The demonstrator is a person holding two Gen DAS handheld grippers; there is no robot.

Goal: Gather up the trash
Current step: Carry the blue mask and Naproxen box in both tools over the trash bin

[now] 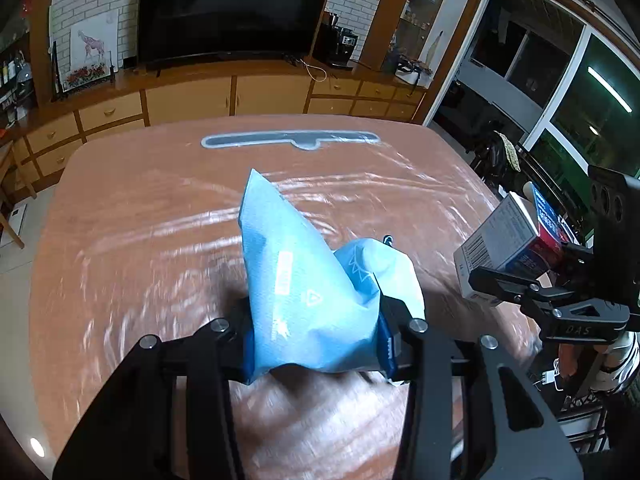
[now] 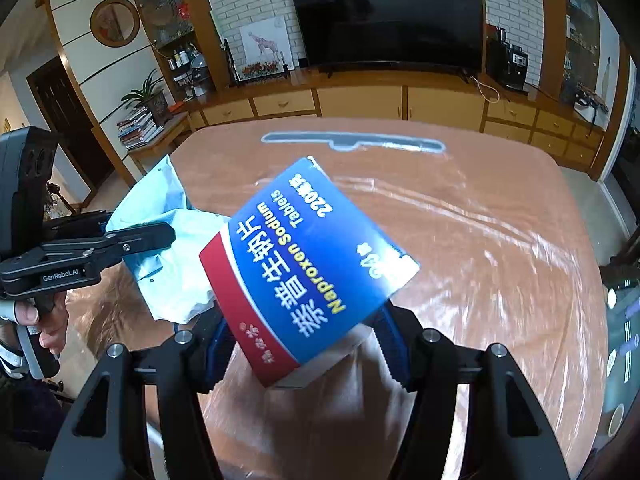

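Left gripper [image 1: 316, 336] clamped on blue wrapper [image 1: 296, 280], wrapper's long axis pointing toward table [image 1: 120, 208] far edge. Right gripper [image 2: 304, 344] clamped on pill box [image 2: 308, 264], level alongside. Both lifted clear of table; no bin visible.

A crumpled light-blue plastic pouch [image 1: 304, 292] stood tilted, its pointed end up, pinched at its lower part and lifted clear of the bench [image 1: 140, 220]. A blue-and-red tablet box [image 2: 308, 268], printed "Naproxen Sodium Tablets", was held tilted above the bench too.
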